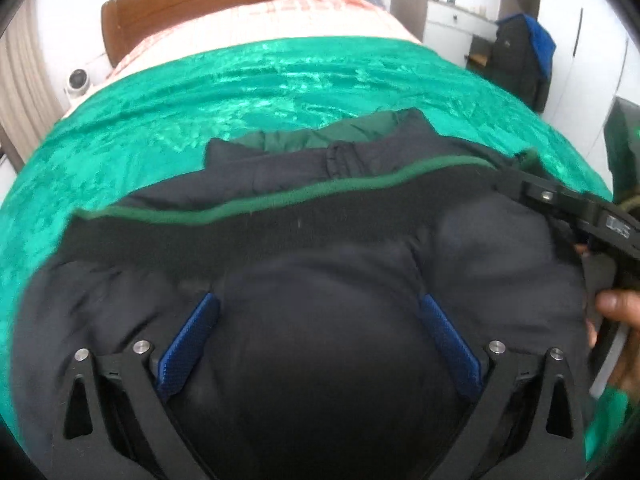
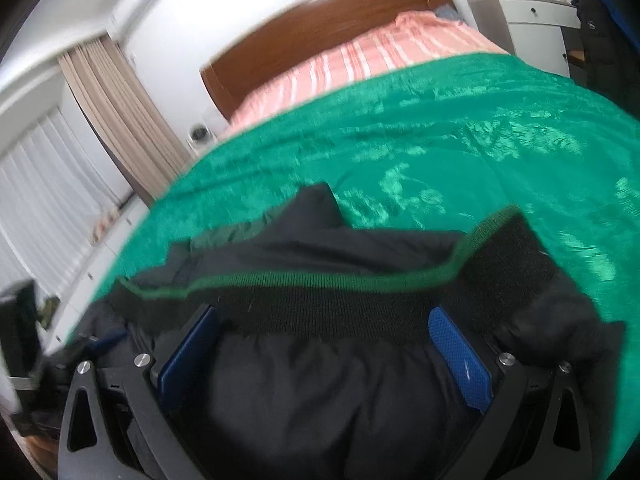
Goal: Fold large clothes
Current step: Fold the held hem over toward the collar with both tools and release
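Both tools, left (image 1: pixel 318 344) and right (image 2: pixel 324 354), spread wide over puffy dark jacket (image 1: pixel 320 264) on green bedspread (image 1: pixel 200 120), apparently flattening for folding.

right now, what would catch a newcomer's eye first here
The shiny green blanket covering the near part of the bed. A dark puffy jacket lies bunched on it, a green-edged black band across its top. Both the left gripper and right gripper straddle the jacket, jaws wide.
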